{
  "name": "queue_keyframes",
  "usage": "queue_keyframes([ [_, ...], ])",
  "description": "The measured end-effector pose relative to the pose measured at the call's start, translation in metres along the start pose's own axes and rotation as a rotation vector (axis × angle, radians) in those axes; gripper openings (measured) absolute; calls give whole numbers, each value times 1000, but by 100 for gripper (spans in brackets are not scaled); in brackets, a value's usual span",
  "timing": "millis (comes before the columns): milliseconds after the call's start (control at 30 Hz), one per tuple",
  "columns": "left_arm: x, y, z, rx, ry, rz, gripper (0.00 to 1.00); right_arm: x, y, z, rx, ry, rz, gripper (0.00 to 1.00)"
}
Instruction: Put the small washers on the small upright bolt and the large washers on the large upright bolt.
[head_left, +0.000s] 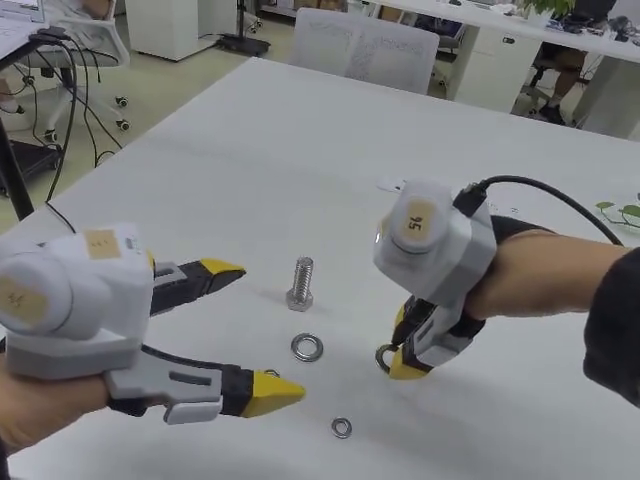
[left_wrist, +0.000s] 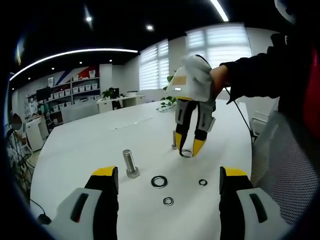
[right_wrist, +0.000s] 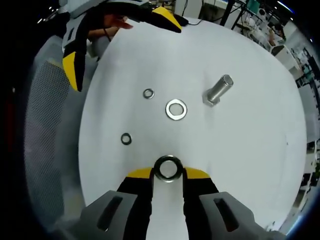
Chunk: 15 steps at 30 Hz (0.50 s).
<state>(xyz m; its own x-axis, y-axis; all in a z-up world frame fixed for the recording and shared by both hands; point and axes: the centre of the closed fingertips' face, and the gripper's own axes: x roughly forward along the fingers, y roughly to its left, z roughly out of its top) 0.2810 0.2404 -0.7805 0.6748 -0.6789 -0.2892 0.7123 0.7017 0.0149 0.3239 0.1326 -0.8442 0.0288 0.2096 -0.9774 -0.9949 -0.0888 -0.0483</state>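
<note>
I am working in what looks like an open office or lab room. My white table (head_left: 250, 150) stands near another desk (head_left: 490, 65) and a mesh-backed office chair (head_left: 365, 45). Across the room I see shelves of storage bins (left_wrist: 75, 90), window blinds (left_wrist: 220, 45) and strip lights (left_wrist: 75, 52) on a dark ceiling. Cables (head_left: 55, 110) trail beside a wheeled chair (head_left: 95, 40).

Head view: high, angled forward-down over white table (head_left: 250, 150). Left gripper view: low, near its surface, facing right gripper (left_wrist: 187, 150) at 12 o'clock. Right gripper view: close, steeply downward. Shared across all: large bolt (head_left: 301, 283), large washer (head_left: 307, 347).
</note>
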Motion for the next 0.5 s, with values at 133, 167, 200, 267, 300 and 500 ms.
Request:
queue_keyframes([
  [133, -2, 4, -1, -1, 3, 22, 83, -9, -6, 7, -9, -12, -11, 23],
  [167, -2, 5, -2, -3, 3, 25, 83, -11, -7, 9, -12, -13, -14, 23],
  [200, -2, 5, -2, -5, 2, 27, 83, -13, -9, 11, -18, -16, -19, 23],
  [267, -3, 7, -2, -5, 3, 34, 83, -18, -12, 15, -26, -19, -26, 23],
  [300, -3, 9, -3, -6, 5, 41, 83, -19, -14, 16, -29, -21, -30, 23],
  [500, -6, 15, -4, -16, 1, 70, 82, -32, -25, 27, -55, -23, -49, 23],
])
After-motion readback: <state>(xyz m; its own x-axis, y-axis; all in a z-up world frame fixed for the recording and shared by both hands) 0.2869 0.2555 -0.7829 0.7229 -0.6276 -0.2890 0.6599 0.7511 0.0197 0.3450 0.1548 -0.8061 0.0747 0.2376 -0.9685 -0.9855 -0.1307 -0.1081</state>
